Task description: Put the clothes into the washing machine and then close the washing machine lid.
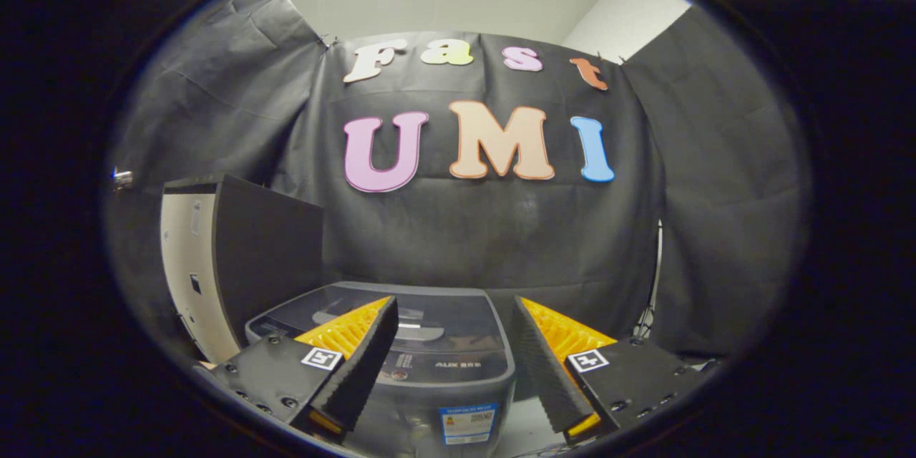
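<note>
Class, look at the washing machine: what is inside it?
The washing machine lies ahead of the open gripper. Its lid looks shut, covering the drum, so any clothes inside cannot be seen.

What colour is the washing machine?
Dark grey, with a glossy dark lid, seen in the gripper view beyond the open tongs; washing machine.

gripper [454, 333] | fingers [361, 365] ribbed, wedge-shaped, spread apart | black screwed mounts | square tag markers

"AUX" stands on the washing machine [429, 358] front panel, between the parted fingers [358, 365].
</note>
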Demonstrator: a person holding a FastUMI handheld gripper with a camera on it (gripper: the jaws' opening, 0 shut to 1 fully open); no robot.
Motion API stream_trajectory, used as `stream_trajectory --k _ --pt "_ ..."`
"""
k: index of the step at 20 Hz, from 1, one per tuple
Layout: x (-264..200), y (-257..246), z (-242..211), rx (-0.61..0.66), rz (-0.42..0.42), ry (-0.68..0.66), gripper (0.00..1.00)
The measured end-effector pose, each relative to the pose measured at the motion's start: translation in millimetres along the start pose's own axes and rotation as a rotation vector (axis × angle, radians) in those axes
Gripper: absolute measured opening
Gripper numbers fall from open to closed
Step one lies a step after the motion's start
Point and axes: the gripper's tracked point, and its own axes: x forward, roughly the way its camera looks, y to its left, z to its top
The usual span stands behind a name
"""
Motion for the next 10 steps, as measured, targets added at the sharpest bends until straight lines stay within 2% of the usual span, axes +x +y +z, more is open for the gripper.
stream_trajectory --k 6,10 --pt "-20 -13 -35 0.080 -0.037 0.090 0.97" --pt "-24 -12 -53 0.085 -0.033 0.151 0.96"
